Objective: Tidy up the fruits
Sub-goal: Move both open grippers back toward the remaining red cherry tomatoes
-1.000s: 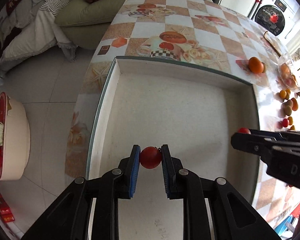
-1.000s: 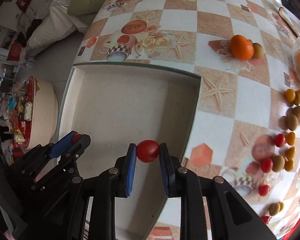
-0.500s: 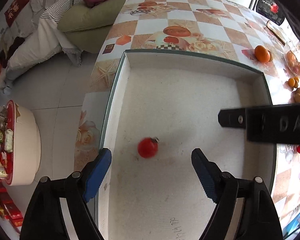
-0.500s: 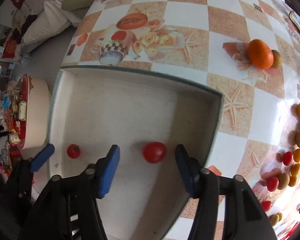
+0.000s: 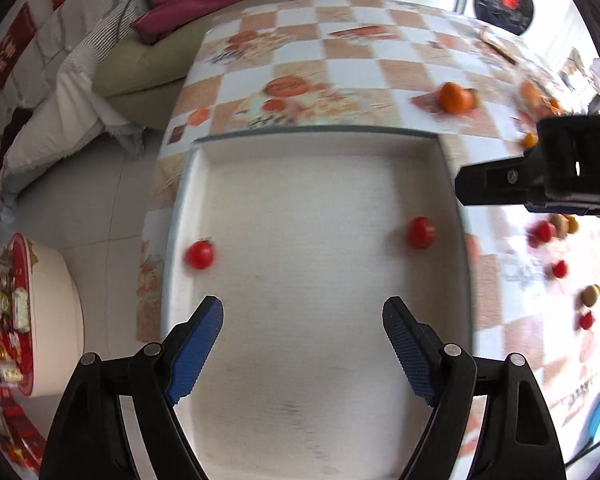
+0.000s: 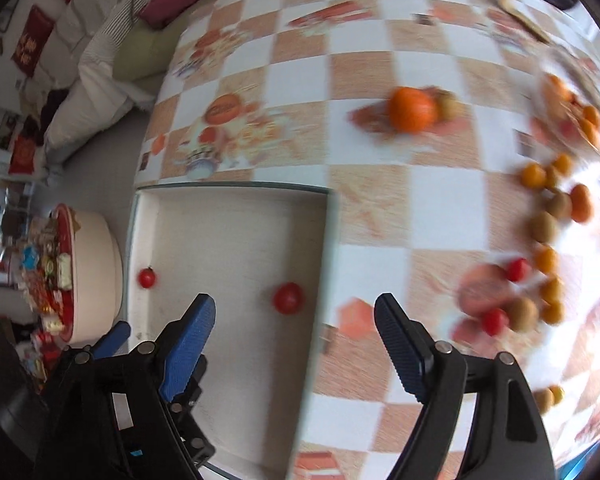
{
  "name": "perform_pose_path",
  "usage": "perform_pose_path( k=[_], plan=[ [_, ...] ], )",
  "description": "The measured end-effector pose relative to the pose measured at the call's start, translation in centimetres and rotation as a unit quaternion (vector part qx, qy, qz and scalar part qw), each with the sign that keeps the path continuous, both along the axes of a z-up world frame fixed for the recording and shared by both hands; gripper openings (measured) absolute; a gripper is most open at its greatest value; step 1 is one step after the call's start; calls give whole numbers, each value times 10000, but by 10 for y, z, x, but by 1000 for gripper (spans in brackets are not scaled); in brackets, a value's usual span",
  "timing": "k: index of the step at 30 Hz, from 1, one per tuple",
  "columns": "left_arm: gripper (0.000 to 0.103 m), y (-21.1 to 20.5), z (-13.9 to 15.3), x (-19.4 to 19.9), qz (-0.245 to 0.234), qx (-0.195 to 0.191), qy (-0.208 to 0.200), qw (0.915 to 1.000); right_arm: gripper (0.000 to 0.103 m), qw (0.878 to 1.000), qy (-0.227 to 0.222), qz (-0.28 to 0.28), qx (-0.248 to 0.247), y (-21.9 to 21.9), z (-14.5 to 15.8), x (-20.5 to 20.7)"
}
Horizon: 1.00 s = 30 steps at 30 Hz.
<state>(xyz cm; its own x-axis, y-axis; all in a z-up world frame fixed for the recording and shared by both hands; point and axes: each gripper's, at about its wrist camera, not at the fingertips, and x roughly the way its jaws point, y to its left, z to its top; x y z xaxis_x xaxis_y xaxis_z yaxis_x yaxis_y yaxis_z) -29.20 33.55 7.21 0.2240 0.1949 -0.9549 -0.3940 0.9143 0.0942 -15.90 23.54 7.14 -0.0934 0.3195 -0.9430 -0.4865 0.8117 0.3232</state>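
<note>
Two red cherry tomatoes lie in the white tray [image 5: 324,148]: one by the left wall [image 5: 199,254], one by the right wall [image 5: 420,232]. The right wrist view shows the same two tomatoes, the left one [image 6: 147,278] and the right one [image 6: 287,298], in the tray [image 6: 236,190]. My left gripper [image 5: 302,346] is open and empty above the tray's near part. My right gripper [image 6: 294,340] is open and empty over the tray's right edge; it also shows in the left wrist view [image 5: 540,170].
An orange [image 6: 412,109] lies on the checkered tablecloth beyond the tray. Several small red, orange and brown fruits [image 6: 540,264] are scattered at the right. A round container of snacks [image 6: 60,264] stands on the floor at left, a sofa [image 5: 148,68] behind.
Both grippers opened and let go of their tomatoes, which now lie in the tray. Both grippers have pulled back and up; the views are motion-blurred.
</note>
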Motion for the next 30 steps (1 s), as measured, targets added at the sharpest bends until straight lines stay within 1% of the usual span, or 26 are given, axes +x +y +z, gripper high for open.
perform_pose_path(
  k=[4, 8, 12, 15, 18, 23, 26, 28, 30],
  plan=[
    [83, -34, 12, 10, -348, -92, -46, 9993, 84, 9992, -68, -362, -148, -41, 1, 11],
    [83, -70, 19, 24, -730, -247, -81, 9970, 84, 9956, -87, -868, -354, -105, 1, 20],
    [83, -110, 20, 42, -1118, -321, -70, 9932, 84, 9872, -52, -1493, -566, -174, -2, 27],
    [83, -138, 14, 53, -1270, -455, 24, 9909, 84, 9792, -6, -1902, -710, -219, -5, 28],
    [83, -162, 3, 63, -1326, -540, 151, 9896, 84, 9708, 64, -2251, -825, -260, -10, 26],
    [83, -189, -16, 75, -1227, -677, 377, 9894, 84, 9590, 184, -2645, -1004, -316, -21, 21],
    [83, -200, -23, 82, -1161, -679, 413, 9901, 84, 9529, 186, -2794, -1162, -348, -28, 20],
    [83, -206, -27, 89, -1080, -598, 396, 9916, 84, 9492, 170, -2890, -1232, -366, -31, 22],
    [83, -209, -31, 95, -981, -579, 386, 9927, 84, 9450, 93, -2996, -1306, -384, -34, 27]
  ],
)
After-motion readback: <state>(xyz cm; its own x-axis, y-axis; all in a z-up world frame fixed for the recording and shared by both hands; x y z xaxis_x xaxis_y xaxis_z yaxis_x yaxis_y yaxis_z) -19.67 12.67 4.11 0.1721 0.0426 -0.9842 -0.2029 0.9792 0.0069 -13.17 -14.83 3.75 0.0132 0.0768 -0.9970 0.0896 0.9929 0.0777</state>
